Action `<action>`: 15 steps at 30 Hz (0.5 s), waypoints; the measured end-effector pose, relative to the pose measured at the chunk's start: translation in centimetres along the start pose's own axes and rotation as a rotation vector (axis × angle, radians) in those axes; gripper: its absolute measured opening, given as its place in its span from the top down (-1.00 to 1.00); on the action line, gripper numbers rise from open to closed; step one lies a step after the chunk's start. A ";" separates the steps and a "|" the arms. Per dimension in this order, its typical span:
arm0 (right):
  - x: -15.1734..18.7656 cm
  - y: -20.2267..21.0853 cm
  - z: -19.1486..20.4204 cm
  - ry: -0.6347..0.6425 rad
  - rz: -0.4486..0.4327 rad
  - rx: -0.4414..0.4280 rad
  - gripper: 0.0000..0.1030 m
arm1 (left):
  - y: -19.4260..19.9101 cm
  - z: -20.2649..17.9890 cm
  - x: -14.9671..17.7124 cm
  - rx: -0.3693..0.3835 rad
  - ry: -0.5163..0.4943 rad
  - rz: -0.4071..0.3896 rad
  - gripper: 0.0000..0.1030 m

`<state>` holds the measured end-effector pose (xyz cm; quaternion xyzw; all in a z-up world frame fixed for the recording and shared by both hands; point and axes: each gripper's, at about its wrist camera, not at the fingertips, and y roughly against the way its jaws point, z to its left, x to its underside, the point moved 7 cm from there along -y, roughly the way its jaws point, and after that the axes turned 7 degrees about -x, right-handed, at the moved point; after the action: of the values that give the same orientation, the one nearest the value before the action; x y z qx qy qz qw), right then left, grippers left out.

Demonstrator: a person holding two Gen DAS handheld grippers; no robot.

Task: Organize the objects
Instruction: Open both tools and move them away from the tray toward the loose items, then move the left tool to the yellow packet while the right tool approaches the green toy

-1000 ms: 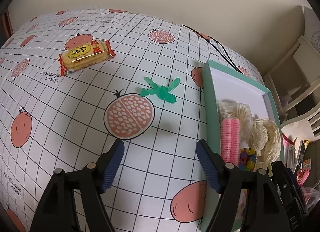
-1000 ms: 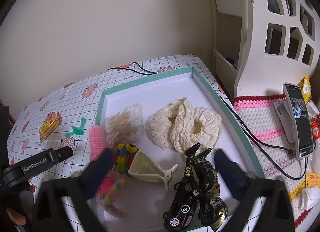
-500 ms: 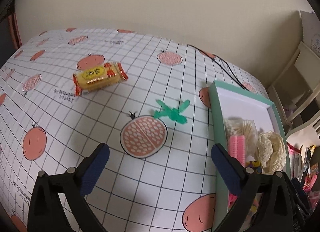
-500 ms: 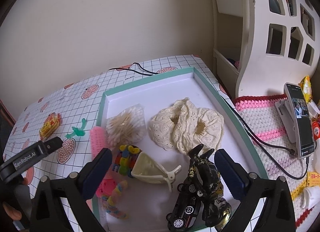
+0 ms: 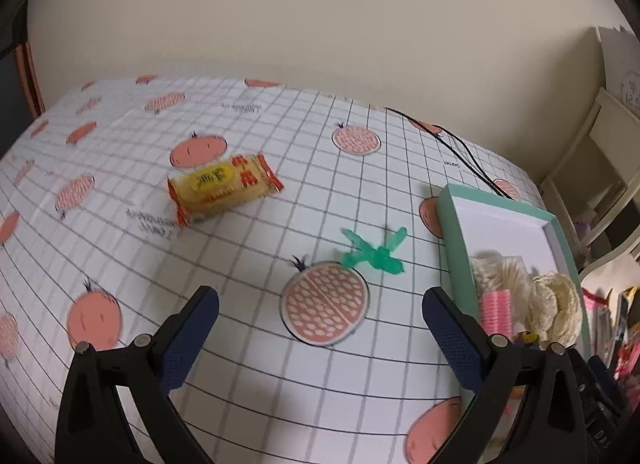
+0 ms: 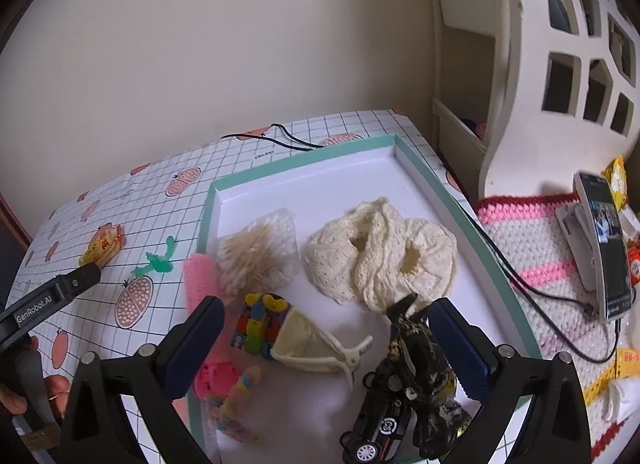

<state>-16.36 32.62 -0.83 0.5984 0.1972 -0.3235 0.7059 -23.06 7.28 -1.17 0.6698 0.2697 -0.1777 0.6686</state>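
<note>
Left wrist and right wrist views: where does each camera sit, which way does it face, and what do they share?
Left wrist: on the left hand-held gripper, angled down at the tablecloth, snack packet and green toy; open jaws show.
Right wrist: on the right hand-held gripper, angled down into the tray; open jaws show, plus the person's hand.
Shared: tray, packet, green toy, pink roller.

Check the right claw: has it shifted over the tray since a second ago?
No. The right claw hangs open over the same spot, with the tray and cream lace cloth framed as before.
</note>
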 end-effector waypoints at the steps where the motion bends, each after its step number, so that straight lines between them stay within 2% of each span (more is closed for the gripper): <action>1: -0.2 -0.1 0.2 0.014 -0.001 0.010 -1.00 | 0.1 0.2 -0.2 -0.006 -0.013 -0.012 -0.97; 6: -1.1 -0.3 1.3 0.078 -0.001 0.019 -1.00 | 0.0 1.3 -0.9 -0.013 -0.032 -0.031 -0.97; 10: -2.3 -0.2 2.6 0.122 -0.035 0.045 -1.00 | -0.3 2.5 -1.8 -0.014 -0.029 -0.028 -0.97; 15: -3.5 -0.8 5.1 0.164 -0.046 0.009 -1.00 | -0.4 3.2 -3.2 0.004 -0.069 -0.027 -0.97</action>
<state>-19.97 28.36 2.03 0.6215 0.2664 -0.2906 0.6770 -25.46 3.69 0.31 0.6609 0.2553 -0.2101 0.6737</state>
